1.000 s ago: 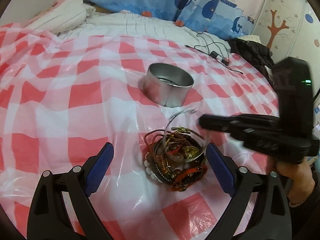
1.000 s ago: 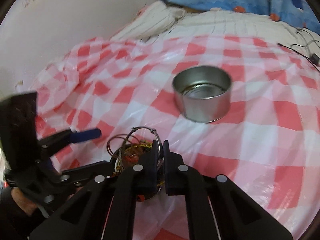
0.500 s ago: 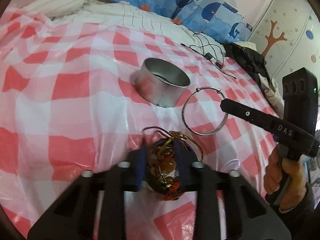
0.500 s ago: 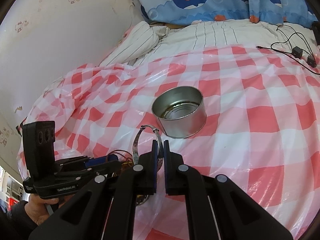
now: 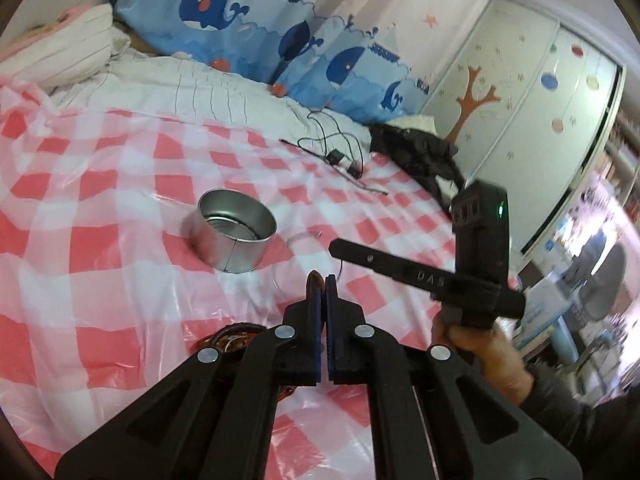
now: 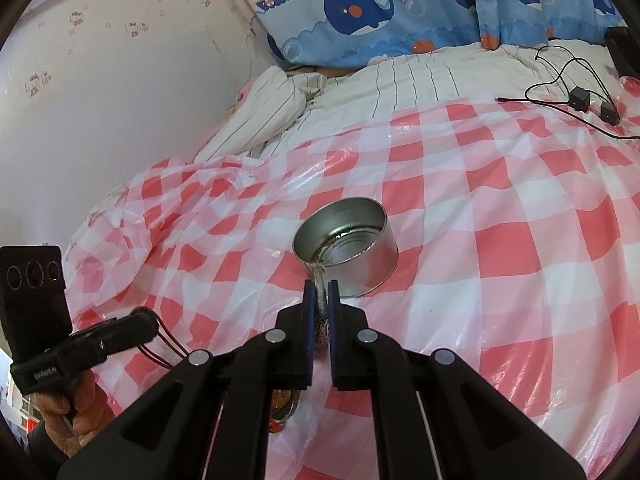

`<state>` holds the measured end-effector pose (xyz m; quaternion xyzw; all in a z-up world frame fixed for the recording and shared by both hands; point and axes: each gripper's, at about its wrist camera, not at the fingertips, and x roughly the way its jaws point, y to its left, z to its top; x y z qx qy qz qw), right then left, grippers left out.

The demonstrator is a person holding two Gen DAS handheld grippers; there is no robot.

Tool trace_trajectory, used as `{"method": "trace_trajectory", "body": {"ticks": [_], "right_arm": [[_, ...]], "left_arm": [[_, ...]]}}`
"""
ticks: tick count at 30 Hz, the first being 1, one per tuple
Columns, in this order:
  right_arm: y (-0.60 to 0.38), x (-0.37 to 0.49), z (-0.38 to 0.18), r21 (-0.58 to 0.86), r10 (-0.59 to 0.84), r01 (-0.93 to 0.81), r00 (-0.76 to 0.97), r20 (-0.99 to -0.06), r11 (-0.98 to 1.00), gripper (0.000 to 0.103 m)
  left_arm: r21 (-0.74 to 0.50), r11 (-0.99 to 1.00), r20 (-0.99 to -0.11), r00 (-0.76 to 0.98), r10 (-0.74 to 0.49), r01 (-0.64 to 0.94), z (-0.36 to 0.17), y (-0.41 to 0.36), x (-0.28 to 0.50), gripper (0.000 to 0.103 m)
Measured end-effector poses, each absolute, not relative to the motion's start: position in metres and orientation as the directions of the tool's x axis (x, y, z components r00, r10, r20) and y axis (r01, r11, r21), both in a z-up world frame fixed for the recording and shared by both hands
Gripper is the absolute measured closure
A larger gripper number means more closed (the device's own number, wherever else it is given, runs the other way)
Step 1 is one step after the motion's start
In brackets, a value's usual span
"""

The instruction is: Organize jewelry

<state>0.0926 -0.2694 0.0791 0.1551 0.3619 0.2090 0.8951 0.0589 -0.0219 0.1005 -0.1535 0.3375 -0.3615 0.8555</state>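
Note:
A round silver tin (image 5: pixel 236 236) (image 6: pixel 347 250) stands open on the red-and-white checked sheet (image 5: pixel 100 280). My right gripper (image 6: pixel 321 288) is shut on a thin silver bangle (image 6: pixel 319 280) and holds it at the tin's near rim; the bangle shows faintly in the left wrist view (image 5: pixel 298 238), right of the tin. My left gripper (image 5: pixel 320 282) is shut on a brown cord bracelet (image 5: pixel 314 280), lifted above the sheet; its red cords (image 6: pixel 160 344) hang from it in the right wrist view. The jewelry pile (image 5: pixel 236 334) (image 6: pixel 282 412) lies mostly hidden under the grippers.
A black charger cable with plugs (image 5: pixel 340 160) (image 6: pixel 576 100) lies at the sheet's far edge. Black clothing (image 5: pixel 416 152) sits at the far right. A striped pillow (image 6: pixel 272 108) and whale-print curtain (image 5: pixel 248 36) are behind the bed. A wall (image 6: pixel 100 80) is on the left.
My left gripper closed on a bracelet from the pile and lifted it. My right gripper carried the silver bangle from beside the pile up to the tin's rim.

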Motion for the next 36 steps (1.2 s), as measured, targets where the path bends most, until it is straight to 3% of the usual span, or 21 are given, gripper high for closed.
{"method": "trace_trajectory", "body": {"ticks": [5,9,10,11,12,15,18,19,22,24,25,26,28,29,31,32,33,34,35,36], "right_arm": [[-0.276,0.092,0.084,0.445,0.49,-0.256,0.667,-0.561,0.858,0.096],[-0.279,0.1,0.073,0.438,0.474,-0.224,0.62,-0.625,0.871,0.095],[-0.279,0.102,0.068,0.436,0.468,-0.21,0.598,-0.651,0.875,0.076],[-0.278,0.104,0.064,0.43,0.462,-0.204,0.583,-0.668,0.879,0.048],[-0.276,0.104,0.061,0.404,0.436,-0.192,0.579,-0.689,0.894,0.043],[-0.266,0.107,0.05,0.351,0.403,-0.201,0.535,-0.742,0.914,0.043],[-0.252,0.107,0.034,0.235,0.315,-0.217,0.502,-0.806,0.948,0.043],[-0.245,0.108,0.026,0.178,0.268,-0.224,0.485,-0.832,0.958,0.044],[-0.23,0.105,0.012,0.0,0.128,-0.253,0.49,-0.862,0.967,0.061],[-0.23,0.102,0.012,-0.005,0.132,-0.263,0.499,-0.857,0.965,0.093],[-0.233,0.101,0.014,0.013,0.147,-0.262,0.501,-0.853,0.965,0.097],[-0.235,0.101,0.015,0.022,0.154,-0.257,0.508,-0.847,0.966,0.098],[-0.242,0.098,0.023,0.063,0.188,-0.244,0.529,-0.828,0.968,0.098],[-0.245,0.099,0.028,0.099,0.216,-0.239,0.534,-0.817,0.966,0.098],[-0.251,0.099,0.035,0.139,0.245,-0.226,0.553,-0.797,0.964,0.098],[-0.253,0.1,0.039,0.16,0.259,-0.221,0.56,-0.787,0.962,0.098],[-0.257,0.099,0.043,0.199,0.29,-0.218,0.565,-0.772,0.955,0.098],[-0.259,0.099,0.047,0.22,0.307,-0.218,0.572,-0.76,0.951,0.098],[-0.259,0.1,0.051,0.229,0.314,-0.217,0.582,-0.75,0.949,0.098],[-0.259,0.1,0.054,0.231,0.314,-0.214,0.588,-0.745,0.949,0.098]], "left_arm": [[-0.436,0.754,-0.495,0.569,-0.657,0.492,0.113,-0.024,0.062,0.101],[-0.258,0.85,-0.654,0.565,-0.504,0.459,0.1,-0.04,0.077,0.101],[-0.233,0.867,-0.702,0.541,-0.464,0.441,0.089,-0.042,0.084,0.101],[-0.217,0.884,-0.723,0.54,-0.431,0.415,0.077,-0.041,0.089,0.101],[-0.249,0.882,-0.728,0.523,-0.443,0.401,0.071,-0.036,0.091,0.101],[-0.349,0.856,-0.675,0.531,-0.511,0.38,0.072,-0.016,0.093,0.101],[-0.553,0.713,-0.453,0.563,-0.691,0.431,0.094,0.016,0.087,0.101],[-0.56,0.707,-0.426,0.582,-0.693,0.432,0.1,0.023,0.085,0.101],[-0.427,0.832,-0.565,0.614,-0.551,0.354,0.092,0.019,0.088,0.101],[-0.409,0.853,-0.622,0.584,-0.521,0.325,0.081,0.015,0.092,0.101],[-0.392,0.854,-0.641,0.563,-0.521,0.343,0.078,0.01,0.092,0.101],[-0.432,0.822,-0.608,0.554,-0.569,0.371,0.08,0.01,0.089,0.101],[-0.591,0.684,-0.455,0.524,-0.72,0.427,0.088,0.022,0.087,0.101],[-0.555,0.723,-0.487,0.544,-0.683,0.411,0.091,0.023,0.088,0.101],[-0.264,0.902,-0.692,0.585,-0.423,0.34,0.079,0.003,0.091,0.101],[-0.378,0.857,-0.666,0.541,-0.514,0.349,0.071,0.007,0.092,0.101],[-0.534,0.757,-0.57,0.502,-0.651,0.376,0.073,0.013,0.09,0.101],[-0.584,0.7,-0.504,0.493,-0.709,0.41,0.079,0.015,0.087,0.101],[-0.552,0.714,-0.499,0.514,-0.697,0.431,0.089,0.014,0.083,0.101],[-0.454,0.775,-0.552,0.545,-0.632,0.439,0.096,0.006,0.08,0.101]]}}
